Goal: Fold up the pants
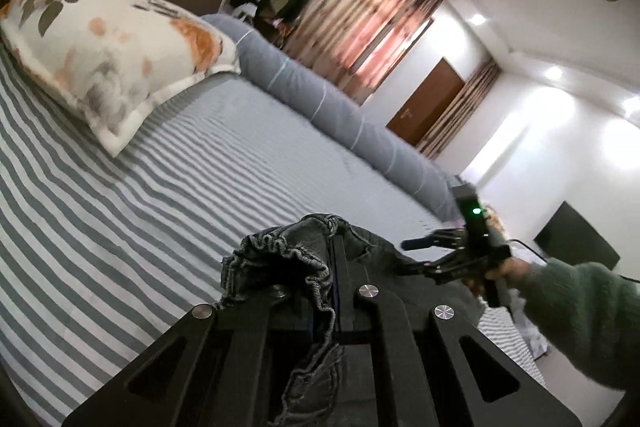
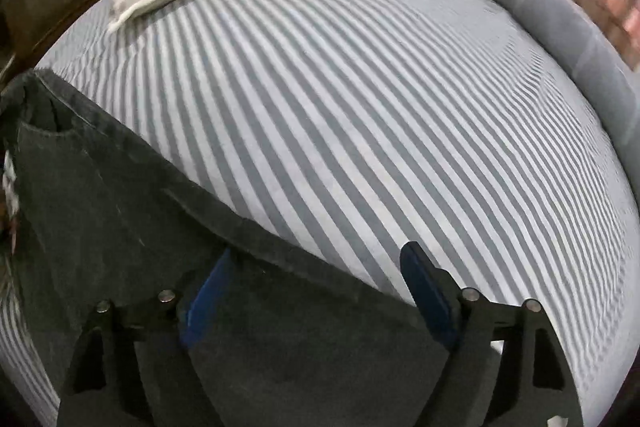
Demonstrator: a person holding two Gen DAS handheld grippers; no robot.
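Observation:
The dark grey denim pants [image 1: 292, 259] hang bunched from my left gripper [image 1: 334, 263], which is shut on the elastic waistband and holds it above the striped bed. In the right wrist view the pants [image 2: 120, 195] stretch from the left edge across the lower frame. My right gripper [image 2: 316, 267] is open, with the cloth edge lying between its blue-padded fingers [image 2: 424, 287]. The right gripper also shows in the left wrist view [image 1: 420, 255], held by a hand in a green sleeve, its fingers spread beside the pants.
The bed has a grey and white striped sheet [image 2: 360, 107]. A floral pillow [image 1: 112, 55] lies at its head. A long grey bolster [image 1: 344, 103] runs along the far side. Curtains, a door and a dark screen stand beyond.

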